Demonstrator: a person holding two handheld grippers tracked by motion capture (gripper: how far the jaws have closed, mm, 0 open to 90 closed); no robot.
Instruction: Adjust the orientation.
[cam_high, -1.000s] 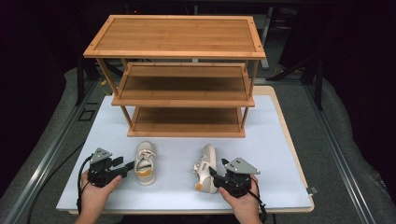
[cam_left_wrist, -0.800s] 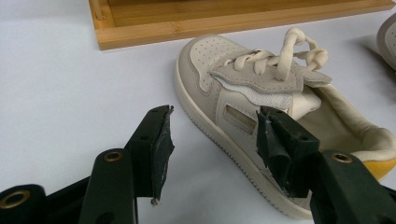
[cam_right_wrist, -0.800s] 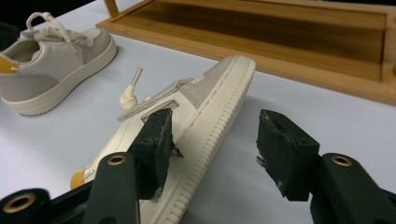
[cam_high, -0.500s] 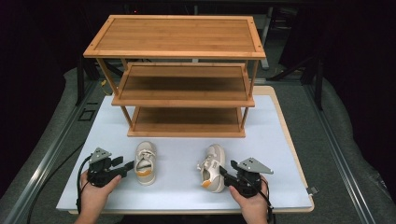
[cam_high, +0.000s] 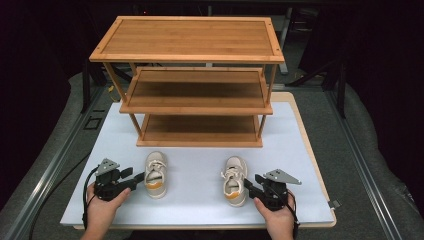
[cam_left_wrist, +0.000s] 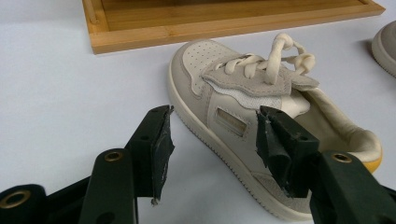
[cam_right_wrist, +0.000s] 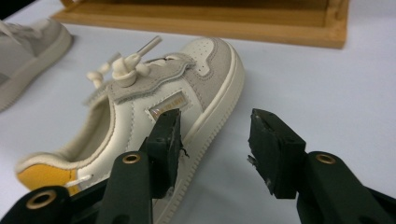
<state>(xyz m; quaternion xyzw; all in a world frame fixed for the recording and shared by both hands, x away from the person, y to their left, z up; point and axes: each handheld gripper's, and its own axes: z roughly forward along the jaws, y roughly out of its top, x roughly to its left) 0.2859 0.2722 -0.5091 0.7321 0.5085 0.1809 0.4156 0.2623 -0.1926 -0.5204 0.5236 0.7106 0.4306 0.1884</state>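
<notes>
Two small beige shoes with orange heels stand on the white mat, toes toward the rack: the left shoe and the right shoe. My left gripper is open, level with the left shoe's outer side. One jaw is over the mat and the other is in front of the shoe's side. My right gripper is open too, beside the right shoe's outer side. The sole's edge lies between its jaws, which do not close on it.
A three-tier wooden shoe rack stands behind the shoes, its shelves bare, its bottom shelf close ahead. The mat's front edge runs just under both hands. Each gripper view catches the other shoe.
The right shoe, tilted a second ago, has shifted right and now stands level. My right gripper moved right with it. The left gripper and left shoe kept still.
</notes>
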